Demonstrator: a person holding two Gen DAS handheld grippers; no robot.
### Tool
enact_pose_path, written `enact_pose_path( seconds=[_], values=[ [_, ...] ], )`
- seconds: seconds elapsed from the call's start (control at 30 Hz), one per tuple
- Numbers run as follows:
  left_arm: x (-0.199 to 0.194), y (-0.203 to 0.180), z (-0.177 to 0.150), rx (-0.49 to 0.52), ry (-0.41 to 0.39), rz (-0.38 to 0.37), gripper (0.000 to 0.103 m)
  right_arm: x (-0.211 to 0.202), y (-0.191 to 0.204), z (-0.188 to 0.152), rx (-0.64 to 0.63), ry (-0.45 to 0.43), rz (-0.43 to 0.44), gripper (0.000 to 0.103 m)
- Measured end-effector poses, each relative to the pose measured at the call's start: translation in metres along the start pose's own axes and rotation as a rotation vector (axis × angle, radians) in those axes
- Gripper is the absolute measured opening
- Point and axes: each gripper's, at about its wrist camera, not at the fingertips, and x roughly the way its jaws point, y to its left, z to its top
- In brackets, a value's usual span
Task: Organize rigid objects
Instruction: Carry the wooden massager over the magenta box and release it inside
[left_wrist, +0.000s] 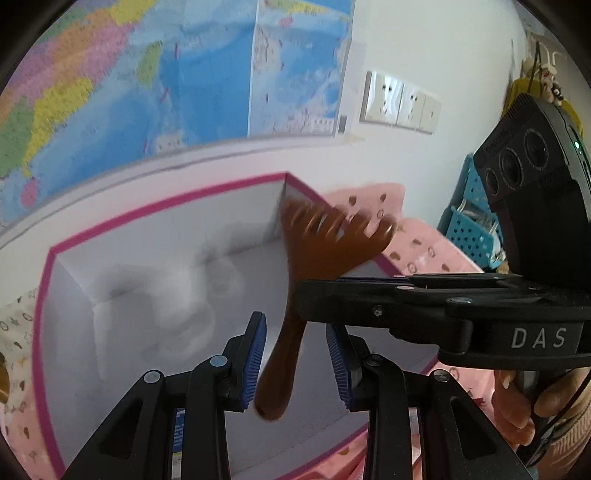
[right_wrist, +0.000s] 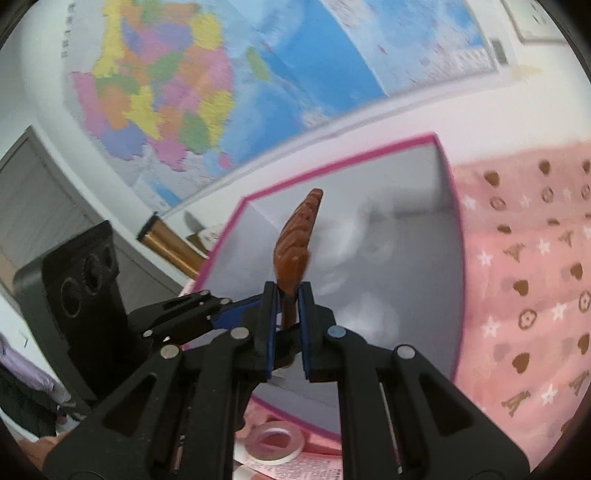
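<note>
A brown wooden comb-shaped massager (left_wrist: 295, 266) hangs over an open white box with a pink rim (left_wrist: 162, 206). My right gripper (right_wrist: 287, 295) is shut on the massager's handle (right_wrist: 288, 310), with the toothed head (right_wrist: 299, 229) pointing up over the box (right_wrist: 406, 258). In the left wrist view the right gripper comes in from the right and crosses the handle. My left gripper (left_wrist: 295, 332) is open, its blue pads (left_wrist: 256, 354) on either side of the handle's lower end and apart from it.
The box stands on a pink patterned cloth (right_wrist: 524, 280). A roll of tape (right_wrist: 275, 441) lies in front of the box. A blue perforated basket (left_wrist: 469, 225) stands at the right. A map (left_wrist: 166, 74) and wall sockets (left_wrist: 400, 101) are behind.
</note>
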Motion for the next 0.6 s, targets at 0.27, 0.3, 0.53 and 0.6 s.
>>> enact_pose_path(
  seconds=[0.27,0.3,0.53,0.6],
  values=[
    [-0.004,-0.004,-0.009,-0.003,-0.008,0.021,0.035,-0.016,-0.003,-0.009,-0.013,-0.017,-0.134,0.029],
    [-0.006,-0.005,-0.009,-0.002,-0.014,0.023,0.035,-0.02,-0.001,-0.01,-0.022,-0.026,-0.136,0.032],
    [-0.047,-0.019,-0.027,0.02,-0.105,-0.028,0.05,-0.073,0.019,-0.046,-0.111,-0.086,-0.109,0.043],
    [-0.059,-0.026,-0.036,0.028,-0.126,-0.058,0.051,-0.086,0.019,-0.057,-0.113,-0.093,-0.105,0.043]
  ],
)
